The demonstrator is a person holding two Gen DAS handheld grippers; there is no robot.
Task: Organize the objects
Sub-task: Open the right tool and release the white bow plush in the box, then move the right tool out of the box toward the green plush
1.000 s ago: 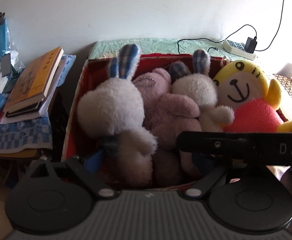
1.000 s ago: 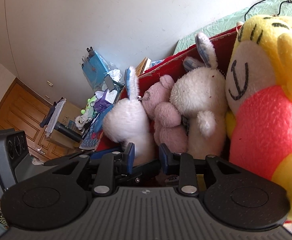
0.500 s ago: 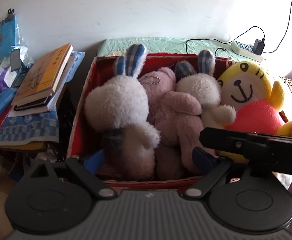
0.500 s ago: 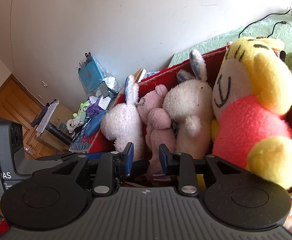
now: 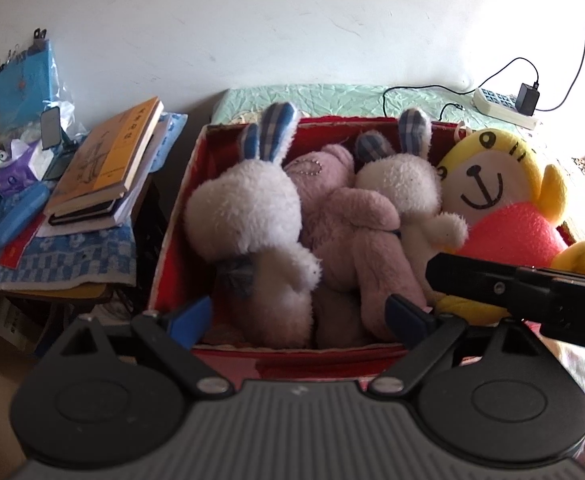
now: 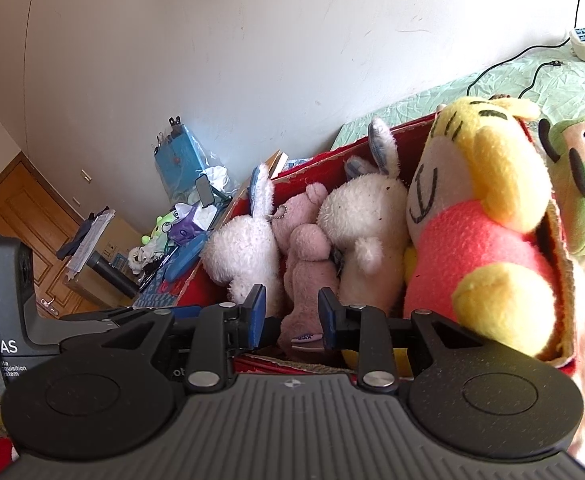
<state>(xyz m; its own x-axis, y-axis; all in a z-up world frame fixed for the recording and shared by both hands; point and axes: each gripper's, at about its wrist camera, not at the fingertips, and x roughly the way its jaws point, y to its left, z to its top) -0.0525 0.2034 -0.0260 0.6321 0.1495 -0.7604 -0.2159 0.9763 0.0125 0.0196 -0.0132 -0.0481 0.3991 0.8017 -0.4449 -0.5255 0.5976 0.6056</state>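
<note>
Right wrist view shows your right gripper [image 6: 290, 316], jaws narrowly parted and empty, beside the pink plush bear [image 6: 306, 264] packed upright in the red cardboard box [image 6: 420, 124]; closing carelessly could snag neighbouring toys.

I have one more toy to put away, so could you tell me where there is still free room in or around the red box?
The red box is crowded: two white bunnies, a pink bear and a yellow doll fill it side by side. A narrow gap remains between the left bunny and the box's left wall. The green cloth behind the box lies bare up to the power strip. The book stack side is cluttered.
</note>
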